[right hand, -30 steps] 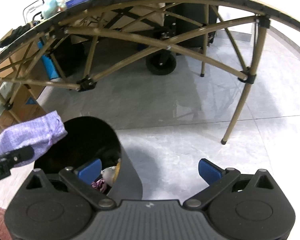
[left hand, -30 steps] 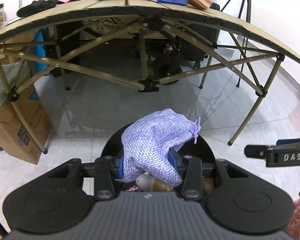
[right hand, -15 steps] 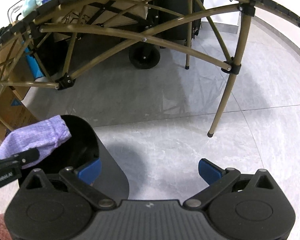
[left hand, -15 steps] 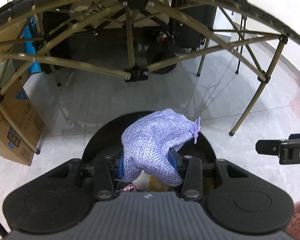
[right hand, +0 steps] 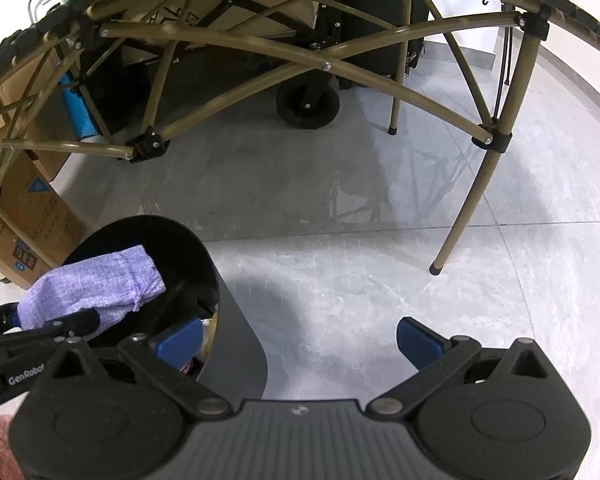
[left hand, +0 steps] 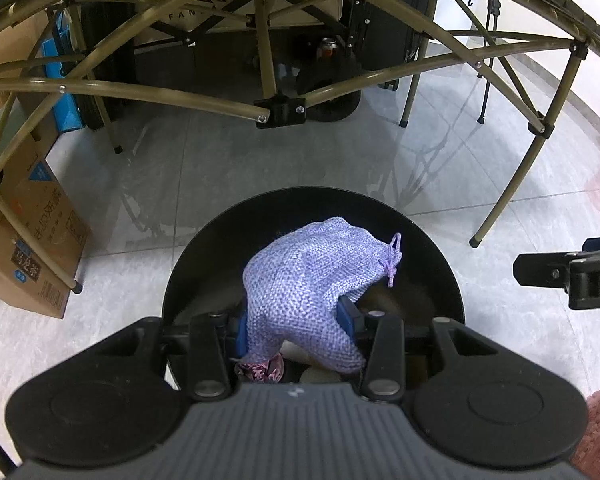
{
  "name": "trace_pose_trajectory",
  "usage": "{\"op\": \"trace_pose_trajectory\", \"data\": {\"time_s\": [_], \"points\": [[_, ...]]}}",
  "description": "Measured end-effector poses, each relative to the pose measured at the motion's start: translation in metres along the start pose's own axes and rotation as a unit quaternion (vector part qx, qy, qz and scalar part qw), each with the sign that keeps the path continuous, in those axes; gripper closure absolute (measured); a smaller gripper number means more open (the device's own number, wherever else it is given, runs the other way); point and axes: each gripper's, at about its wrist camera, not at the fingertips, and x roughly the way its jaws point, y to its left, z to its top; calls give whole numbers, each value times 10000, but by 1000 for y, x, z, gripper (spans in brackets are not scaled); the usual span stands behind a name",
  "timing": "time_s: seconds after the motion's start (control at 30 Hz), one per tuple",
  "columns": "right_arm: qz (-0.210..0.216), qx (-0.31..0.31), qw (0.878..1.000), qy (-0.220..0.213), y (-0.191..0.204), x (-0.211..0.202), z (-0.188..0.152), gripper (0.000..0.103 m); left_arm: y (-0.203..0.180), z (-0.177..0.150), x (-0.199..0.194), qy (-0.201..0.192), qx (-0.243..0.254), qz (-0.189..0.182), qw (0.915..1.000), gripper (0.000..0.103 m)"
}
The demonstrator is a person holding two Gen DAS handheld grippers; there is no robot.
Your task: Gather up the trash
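1. Far to the left of the left tongs (left hand: pixel 296 322), a cardboard box (left hand: pixel 28 248) stands on the floor beside a leg of the folding bench (left hand: pixel 260 40), whose olive frame arches across the view ahead of both tongs.
2. The left tongs are clenched on a lilac drawstring pouch (left hand: pixel 304 284); its blue pads press the pouch from either side, and the pouch bulges forward and to the right, its tied cord (left hand: pixel 394 260) hanging off the right end.
3. Directly beneath those tongs is the open mouth of a black trash bin (left hand: pixel 440 256) (seen from the right wrist, the pouch (right hand: pixel 96 284) sits above the bin's rim, inside its outline).
4. Inside the bin, just under the pouch, lie a crumpled pinkish scrap (left hand: pixel 260 372) and a pale object whose kind I cannot tell.
5. The right tongs (right hand: pixel 300 338) are released, the blue pads spread wide with nothing between them; their left pad is over the near right edge of the bin (right hand: pixel 236 344), their right pad over bare grey floor (right hand: pixel 360 280).
6. Ahead and to the right of the right tongs, a bench leg (right hand: pixel 464 208) meets the floor, and a black wheel (right hand: pixel 308 104) sits farther back under the bench.
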Motion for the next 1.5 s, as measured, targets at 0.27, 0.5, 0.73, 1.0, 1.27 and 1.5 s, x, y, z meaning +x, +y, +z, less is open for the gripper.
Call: {"op": "trace_pose_trajectory", "data": {"time_s": [0.27,0.5,0.73,1.0,1.27,1.5], "points": [[-9,13,10000,18,0,2,0,0,3,0,-3,54,-167,6,9998,7],[14,3,10000,9,-1,1,0,0,9,2,-3,111,-357,-112,9992,1],[28,-16,10000,9,1,1,-1,0,8,3,-3,127,-347,-95,9993,1],[36,-23,10000,0,2,1,-1,0,7,5,-6,96,-345,-26,9994,1],[137,-114,9997,-160,7,-7,3,0,6,9,-19,-157,-282,209,9993,0],[286,-55,9987,-415,8,-18,8,0,10,16,-37,-517,-316,316,9977,0]]}}
